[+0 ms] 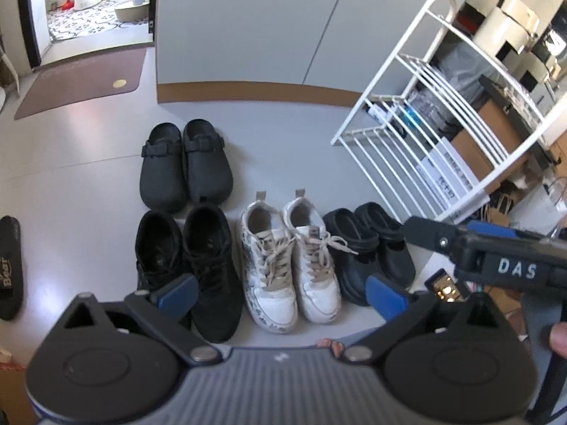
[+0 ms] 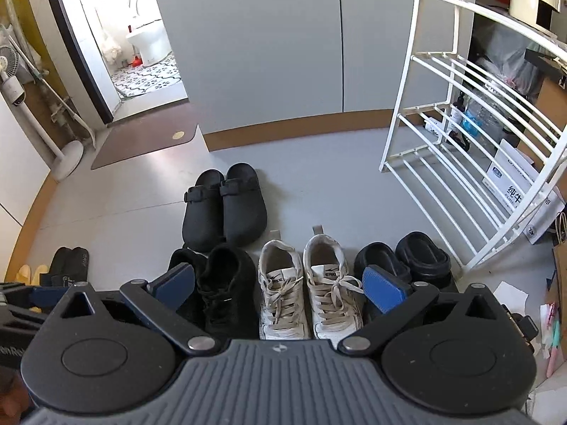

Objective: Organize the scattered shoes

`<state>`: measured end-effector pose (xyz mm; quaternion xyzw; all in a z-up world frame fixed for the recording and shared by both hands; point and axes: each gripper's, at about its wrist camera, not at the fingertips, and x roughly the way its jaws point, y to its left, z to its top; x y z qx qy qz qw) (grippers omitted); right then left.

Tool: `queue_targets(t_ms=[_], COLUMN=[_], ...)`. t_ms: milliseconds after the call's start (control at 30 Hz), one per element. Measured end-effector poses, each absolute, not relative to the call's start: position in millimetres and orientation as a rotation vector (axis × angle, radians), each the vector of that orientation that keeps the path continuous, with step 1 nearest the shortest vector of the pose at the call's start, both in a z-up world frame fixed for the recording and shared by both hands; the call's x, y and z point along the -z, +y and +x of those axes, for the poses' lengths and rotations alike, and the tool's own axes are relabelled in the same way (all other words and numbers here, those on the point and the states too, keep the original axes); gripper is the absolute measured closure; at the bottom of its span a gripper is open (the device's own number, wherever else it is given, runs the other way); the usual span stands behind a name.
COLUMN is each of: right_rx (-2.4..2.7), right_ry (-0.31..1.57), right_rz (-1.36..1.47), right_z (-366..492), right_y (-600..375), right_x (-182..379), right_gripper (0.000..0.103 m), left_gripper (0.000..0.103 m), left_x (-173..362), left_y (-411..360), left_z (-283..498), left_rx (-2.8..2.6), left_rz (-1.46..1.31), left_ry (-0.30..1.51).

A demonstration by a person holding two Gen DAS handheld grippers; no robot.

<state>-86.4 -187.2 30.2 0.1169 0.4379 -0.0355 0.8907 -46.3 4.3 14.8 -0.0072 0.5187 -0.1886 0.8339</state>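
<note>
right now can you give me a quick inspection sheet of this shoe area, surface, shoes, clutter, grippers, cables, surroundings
surface: pale grey floor, bare between the shoes and the wall.
job's things: black clogs paired behind; in the front row black sneakers, white sneakers and black slides, each pair side by side. Dark slippers and yellow slippers lie apart at the left.
clutter: papers and boxes at the right, behind the rack.
grippers: left gripper open, nothing between its fingers; right gripper open, empty.
cables: nothing seen.
surroundings: empty white shoe rack, grey cabinet doors, brown mat, bathroom doorway, standing fan.
</note>
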Motion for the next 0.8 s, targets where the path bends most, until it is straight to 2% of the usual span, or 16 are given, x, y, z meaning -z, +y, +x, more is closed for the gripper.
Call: queue_targets(t_ms=[233,800], right_rx=[0.099,0.155], right_ry=[0.971,0.985], right_rz=[0.273,0.329], right_z=[-87.0,-90.5], right_y=[-190.1,-199.7], right_x=[-17.5,-15.2], right_gripper=[0.0,0.0], left_gripper=[0.0,0.0], left_x=[-4.0,-13.8], left_y=[15.6,9.7], left_z=[-58.2,-59.7], left_rx=[0.397,0.389], left_rz=[-0.059,-0.011], left_ry=[1.151,1.103])
